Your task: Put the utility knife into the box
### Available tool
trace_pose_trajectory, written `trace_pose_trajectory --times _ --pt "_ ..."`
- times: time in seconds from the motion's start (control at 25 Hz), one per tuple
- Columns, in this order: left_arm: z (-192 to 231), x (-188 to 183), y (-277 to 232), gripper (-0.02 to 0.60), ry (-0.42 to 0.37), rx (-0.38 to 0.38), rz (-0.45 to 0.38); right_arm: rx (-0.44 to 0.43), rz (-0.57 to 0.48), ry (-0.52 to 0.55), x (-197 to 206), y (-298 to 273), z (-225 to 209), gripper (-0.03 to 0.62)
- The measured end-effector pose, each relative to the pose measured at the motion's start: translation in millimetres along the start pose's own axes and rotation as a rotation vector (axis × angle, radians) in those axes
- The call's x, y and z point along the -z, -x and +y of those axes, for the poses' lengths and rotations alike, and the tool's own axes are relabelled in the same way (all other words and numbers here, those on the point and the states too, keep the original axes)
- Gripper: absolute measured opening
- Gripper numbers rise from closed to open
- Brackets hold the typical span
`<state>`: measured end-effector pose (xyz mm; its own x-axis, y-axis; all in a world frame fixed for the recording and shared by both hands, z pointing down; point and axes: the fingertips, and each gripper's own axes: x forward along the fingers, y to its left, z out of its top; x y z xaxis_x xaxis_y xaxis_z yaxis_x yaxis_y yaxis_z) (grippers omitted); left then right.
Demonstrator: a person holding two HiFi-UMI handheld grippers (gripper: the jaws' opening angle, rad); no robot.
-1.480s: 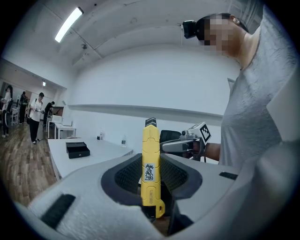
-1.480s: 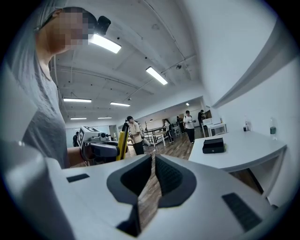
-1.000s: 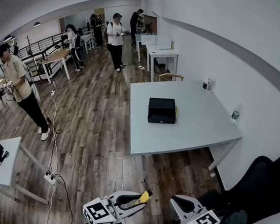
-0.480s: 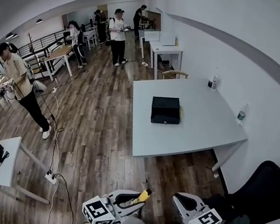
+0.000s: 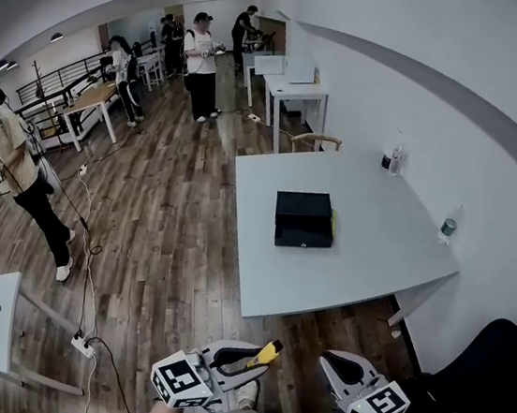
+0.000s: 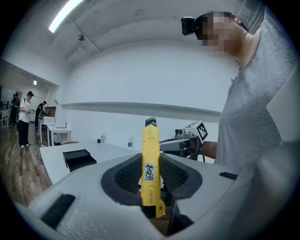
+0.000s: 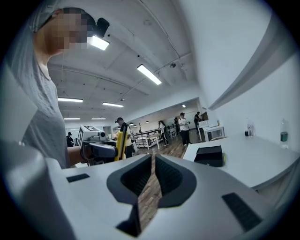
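Note:
The yellow utility knife (image 6: 150, 164) stands upright between the jaws of my left gripper (image 6: 151, 176), which is shut on it. In the head view the knife (image 5: 266, 353) sticks out of the left gripper (image 5: 252, 362) at the bottom, over the wooden floor. My right gripper (image 5: 336, 367) is beside it, shut with nothing in it; only a thin slit shows between its jaws (image 7: 153, 169). The black box (image 5: 303, 218) lies closed on the grey table (image 5: 355, 261) ahead, well beyond both grippers. The box (image 7: 209, 155) also shows in the right gripper view.
Two bottles (image 5: 396, 159) (image 5: 448, 227) stand near the table's wall side. A black office chair (image 5: 493, 364) is at the right and a wooden chair (image 5: 309, 141) is behind the table. Cables and a power strip (image 5: 81, 346) lie on the floor at the left. Several people stand farther back.
The table and box have drawn nearer and sit lower in the head view. Both grippers keep their place low in front of the body, the knife still held.

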<state>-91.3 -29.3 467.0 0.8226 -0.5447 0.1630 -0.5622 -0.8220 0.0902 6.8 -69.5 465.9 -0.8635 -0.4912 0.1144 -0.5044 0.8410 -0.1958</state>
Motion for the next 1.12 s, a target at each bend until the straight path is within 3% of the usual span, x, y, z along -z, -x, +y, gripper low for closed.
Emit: trace_pose_trajectory --times 0.56,1.12 --pt "107 -10 30 0.124 0.014 0.012 -0.026 0.053 0.029 0.016 -23 -100 -23 0.035" --pt "162 -7 29 0.124 0.034 0.063 -0.018 0.117 0.067 0.026 -24 -144 -47 0.035"
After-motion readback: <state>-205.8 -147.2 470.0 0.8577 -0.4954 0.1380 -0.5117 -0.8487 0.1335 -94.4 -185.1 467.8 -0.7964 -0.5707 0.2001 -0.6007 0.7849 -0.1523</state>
